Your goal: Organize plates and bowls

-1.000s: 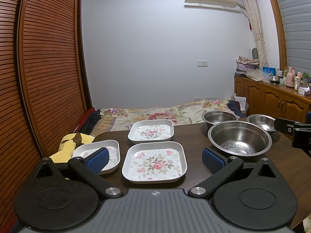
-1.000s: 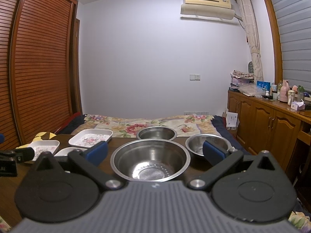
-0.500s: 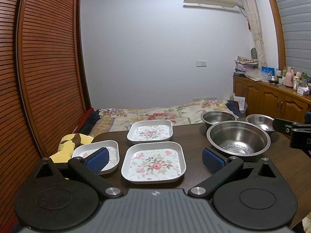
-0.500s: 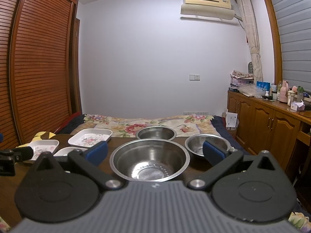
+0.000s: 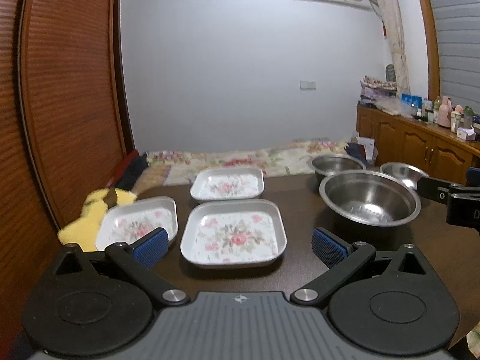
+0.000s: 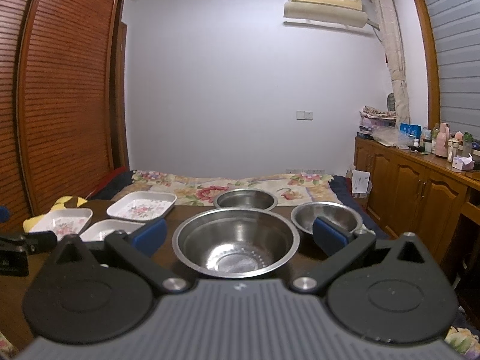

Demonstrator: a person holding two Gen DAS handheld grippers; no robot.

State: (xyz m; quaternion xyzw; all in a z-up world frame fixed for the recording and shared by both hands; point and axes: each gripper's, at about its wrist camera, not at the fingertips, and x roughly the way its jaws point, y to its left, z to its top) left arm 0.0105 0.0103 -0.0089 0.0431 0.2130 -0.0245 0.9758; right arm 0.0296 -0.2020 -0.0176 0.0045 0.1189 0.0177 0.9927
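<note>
Three white square plates with flower prints lie on the dark table: a near one (image 5: 233,234), a far one (image 5: 228,184) and a left one (image 5: 139,222). My left gripper (image 5: 238,247) is open, hovering just short of the near plate. Three steel bowls stand to the right: a large one (image 6: 237,238), a far one (image 6: 245,199) and a small right one (image 6: 325,216). My right gripper (image 6: 240,235) is open, its pads straddling the large bowl's width above the table, holding nothing.
The dark wooden table (image 5: 300,198) ends just beyond the far plate, with a floral bedspread (image 6: 210,186) behind. A yellow cloth (image 5: 90,210) lies at the left edge by the slatted wardrobe (image 5: 60,90). A wooden cabinet (image 6: 405,186) with bottles runs along the right.
The left wrist view has tipped slightly down and nearer the plates. The right gripper has barely moved. Both stay open.
</note>
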